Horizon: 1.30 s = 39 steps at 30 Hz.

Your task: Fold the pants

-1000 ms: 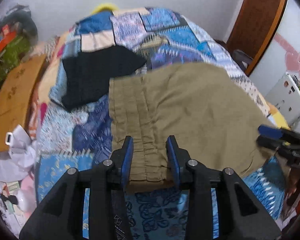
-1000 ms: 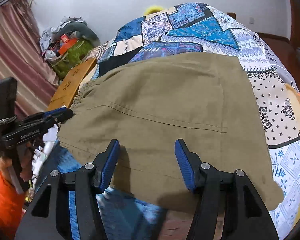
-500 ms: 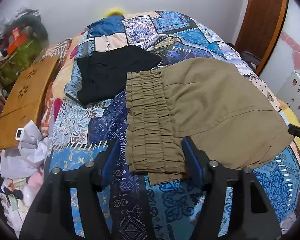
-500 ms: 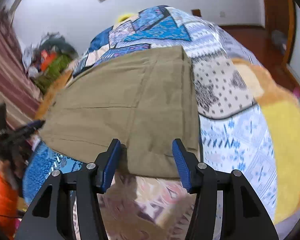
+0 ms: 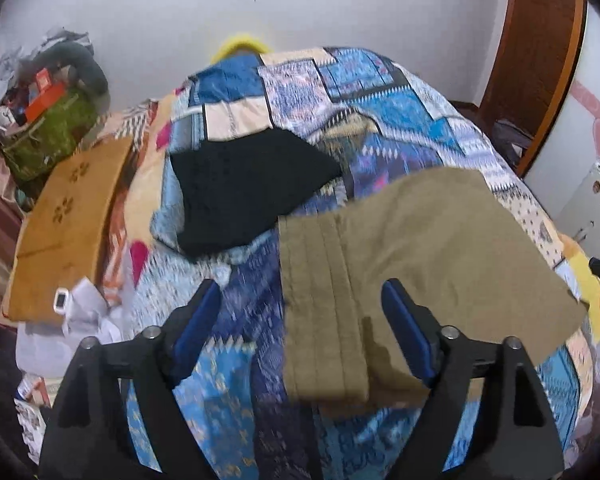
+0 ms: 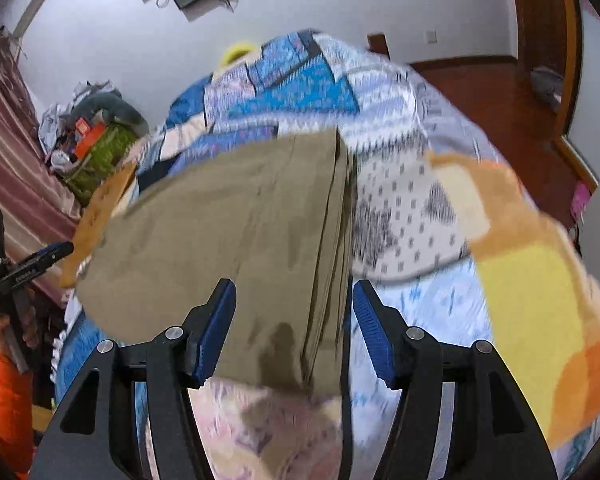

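The folded olive-khaki cotton pants (image 5: 420,264) lie flat on the bed's blue patchwork quilt (image 5: 340,96), their stitched waistband end toward the left tool (image 5: 300,328). That tool hangs above the waistband with its blue-padded jaws opening wide, the pads clear of the cloth; it is released and grips nothing. From the right wrist view the same pants (image 6: 228,232) run from 12 o'clock down to the right tool (image 6: 294,328), whose jaws are opening too, straddling the near layered edge without pressing on it. At 9 o'clock in that view a hand in an orange sleeve (image 6: 8,392) carries the other tool. A black knitted garment (image 5: 248,192) rests on the quilt at 11 o'clock from the pants, just beside their far corner.
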Each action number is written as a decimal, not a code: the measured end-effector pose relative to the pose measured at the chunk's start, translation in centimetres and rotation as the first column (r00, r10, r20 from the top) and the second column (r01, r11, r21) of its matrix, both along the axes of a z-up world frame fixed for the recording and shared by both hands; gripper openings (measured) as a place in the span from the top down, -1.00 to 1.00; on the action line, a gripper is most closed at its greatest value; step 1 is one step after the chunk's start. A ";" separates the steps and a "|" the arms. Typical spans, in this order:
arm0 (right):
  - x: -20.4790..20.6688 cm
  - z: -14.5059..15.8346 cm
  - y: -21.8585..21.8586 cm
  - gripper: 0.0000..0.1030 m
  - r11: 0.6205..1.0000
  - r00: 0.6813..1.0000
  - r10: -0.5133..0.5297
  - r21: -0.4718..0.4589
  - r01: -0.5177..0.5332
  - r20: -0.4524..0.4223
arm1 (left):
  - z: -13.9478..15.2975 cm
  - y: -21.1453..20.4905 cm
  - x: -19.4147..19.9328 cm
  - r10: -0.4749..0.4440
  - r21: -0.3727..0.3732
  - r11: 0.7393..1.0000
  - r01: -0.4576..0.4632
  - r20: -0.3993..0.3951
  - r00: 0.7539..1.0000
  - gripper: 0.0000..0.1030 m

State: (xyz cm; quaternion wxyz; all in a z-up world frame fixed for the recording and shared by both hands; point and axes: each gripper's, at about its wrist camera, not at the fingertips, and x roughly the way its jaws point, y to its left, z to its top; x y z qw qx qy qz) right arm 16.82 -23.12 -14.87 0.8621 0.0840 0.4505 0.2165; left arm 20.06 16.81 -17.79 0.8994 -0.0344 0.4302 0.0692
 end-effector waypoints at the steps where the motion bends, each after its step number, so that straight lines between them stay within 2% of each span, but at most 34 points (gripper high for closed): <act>1: 0.7 0.4 0.0 -0.11 1.000 1.000 -0.002 0.002 0.002 0.014 | 0.2 0.2 0.9 0.002 0.008 1.000 -0.002 0.002 1.000 -0.70; 5: 3.7 1.4 0.5 -0.13 1.000 0.999 -0.004 0.013 0.004 0.048 | 0.1 1.0 3.8 0.008 0.005 1.000 -0.008 -0.012 1.000 -0.87; 8: 6.3 1.1 1.1 -0.16 1.000 0.998 -0.001 -0.005 0.001 0.061 | -0.9 1.9 6.2 0.016 -0.040 0.999 -0.017 -0.043 0.999 -0.89; 16: 14.7 -3.4 3.5 -0.16 0.998 0.999 0.030 -0.060 -0.030 -0.013 | -5.7 3.4 11.1 -0.013 -0.095 0.995 -0.004 -0.176 0.984 -0.89; 19: 17.6 -5.2 4.4 -0.16 0.997 0.998 0.048 -0.061 -0.051 -0.043 | -7.1 2.8 11.8 -0.049 -0.088 0.996 0.032 -0.199 0.979 -0.89; 24: 21.2 -7.6 6.4 -0.16 0.991 0.994 0.082 -0.097 -0.089 -0.070 | -7.8 2.3 12.1 -0.079 -0.087 0.994 0.064 -0.185 0.980 -0.92; 27: 22.8 -9.2 7.5 0.07 0.983 0.987 0.108 -0.133 -0.124 -0.123 | -8.1 2.4 12.0 -0.080 -0.090 0.994 0.066 -0.154 0.985 -0.92; 28: 23.1 -9.6 7.7 0.20 0.982 0.985 0.113 -0.139 -0.131 -0.133 | -8.0 2.4 12.0 -0.073 -0.080 0.995 0.062 -0.143 0.987 -0.92; 32: 23.3 -10.3 8.4 0.60 0.972 0.986 0.111 -0.192 -0.133 -0.123 | -7.8 2.0 11.4 -0.009 0.006 1.000 0.009 -0.089 0.996 -0.63; 34: 23.3 -10.7 8.6 0.74 0.964 0.988 0.098 -0.235 -0.123 -0.116 | -7.7 1.9 11.2 0.030 0.048 0.998 -0.027 -0.073 0.997 -0.62; 39: 23.3 -10.6 9.2 0.78 0.946 0.990 0.087 -0.301 -0.118 -0.114 | -8.2 2.8 11.5 0.074 -0.009 0.997 -0.075 -0.089 0.993 -0.63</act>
